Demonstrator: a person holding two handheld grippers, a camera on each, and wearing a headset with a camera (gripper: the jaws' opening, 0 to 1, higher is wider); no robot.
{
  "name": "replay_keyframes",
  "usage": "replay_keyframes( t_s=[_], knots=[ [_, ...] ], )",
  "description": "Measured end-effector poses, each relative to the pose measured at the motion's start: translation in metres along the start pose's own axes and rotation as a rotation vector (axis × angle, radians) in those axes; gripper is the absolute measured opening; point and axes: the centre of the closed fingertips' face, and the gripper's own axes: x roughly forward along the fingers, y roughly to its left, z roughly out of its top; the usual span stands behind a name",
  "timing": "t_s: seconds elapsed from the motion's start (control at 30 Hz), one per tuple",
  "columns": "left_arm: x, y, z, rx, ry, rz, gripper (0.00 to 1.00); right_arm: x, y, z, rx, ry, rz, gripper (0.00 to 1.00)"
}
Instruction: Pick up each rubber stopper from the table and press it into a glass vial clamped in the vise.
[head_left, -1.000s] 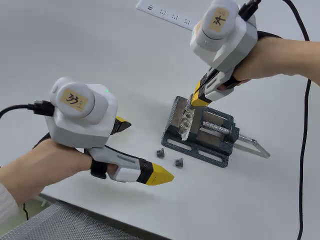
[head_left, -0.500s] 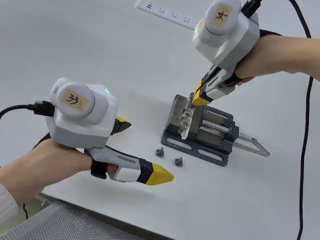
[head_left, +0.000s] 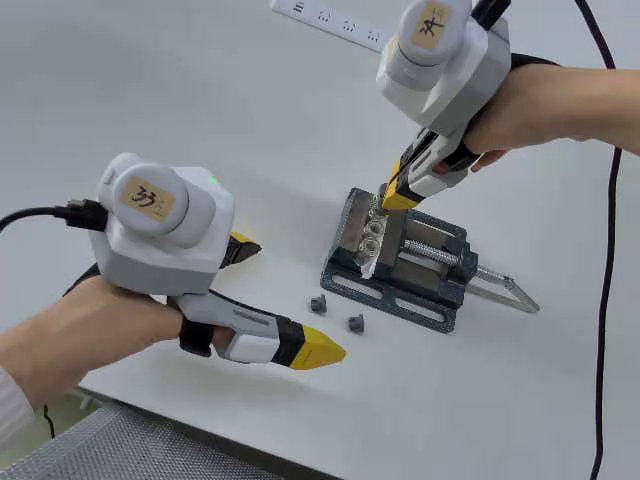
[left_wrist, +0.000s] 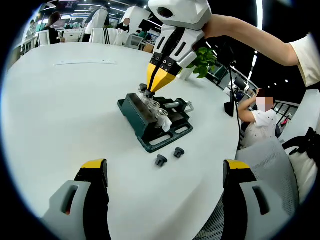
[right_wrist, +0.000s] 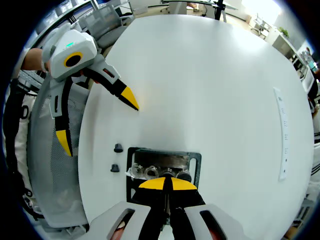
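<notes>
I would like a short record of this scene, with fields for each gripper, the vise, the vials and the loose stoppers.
left gripper: fingers open, above the table, apart from the vise
right gripper: fingers shut, tips at the vials
vise: on the table, clamping the row of vials
loose stoppers: two, on the table beside the vise

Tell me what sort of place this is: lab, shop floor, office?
Probably an open-plan office, not a workshop: a white table with a small vise, a potted plant behind it, and desks with people farther back.
</notes>
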Motion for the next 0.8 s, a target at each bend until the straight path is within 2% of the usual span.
replay_keyframes(
  t_s=[0.27,0.5,0.8],
  knots=[
    [0.001,0.0026,0.0005,-0.006,-0.004,0.004,0.96,0.0002,-0.004,-0.0002,-0.019,0.041,-0.016,0.0],
    [0.002,0.0023,0.001,-0.009,-0.008,0.003,0.96,-0.0007,-0.0028,-0.0011,-0.003,0.034,-0.019,0.0],
    [0.002,0.0039,-0.0031,-0.023,-0.009,0.005,0.96,0.0015,-0.0013,0.0,-0.015,0.062,-0.016,0.0]
  ],
)
